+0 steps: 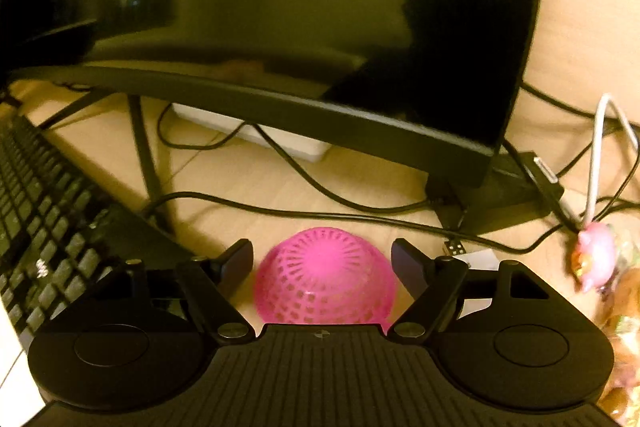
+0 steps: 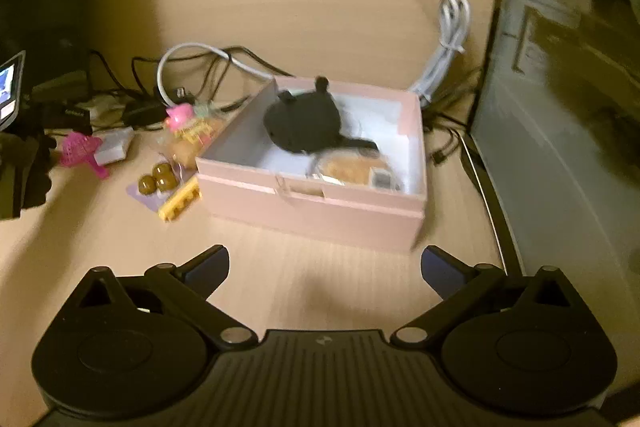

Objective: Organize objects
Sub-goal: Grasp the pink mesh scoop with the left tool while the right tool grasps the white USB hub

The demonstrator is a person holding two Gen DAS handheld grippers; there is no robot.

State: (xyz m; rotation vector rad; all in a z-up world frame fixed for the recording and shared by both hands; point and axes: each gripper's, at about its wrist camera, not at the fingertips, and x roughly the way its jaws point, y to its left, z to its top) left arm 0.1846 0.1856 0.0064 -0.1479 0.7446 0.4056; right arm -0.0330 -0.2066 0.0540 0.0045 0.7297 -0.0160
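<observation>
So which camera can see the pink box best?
The right wrist view. The whole pink box sits open in the middle of the desk, with a black toy inside. The left wrist view doesn't show the box at all, just a pink mesh ball between its open claw.

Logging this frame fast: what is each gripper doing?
Left gripper: open, straddling the pink mesh plastic basket, not gripping.
Right gripper: open, holding nothing.

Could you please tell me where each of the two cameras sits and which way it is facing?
Left wrist: on the left gripper, low over the desk, facing the monitor; open fingers flank the pink mesh toy.
Right wrist: on the right gripper, higher, facing the pink box; open and not holding anything.
Shared: the pink mesh toy, wooden desk.
</observation>
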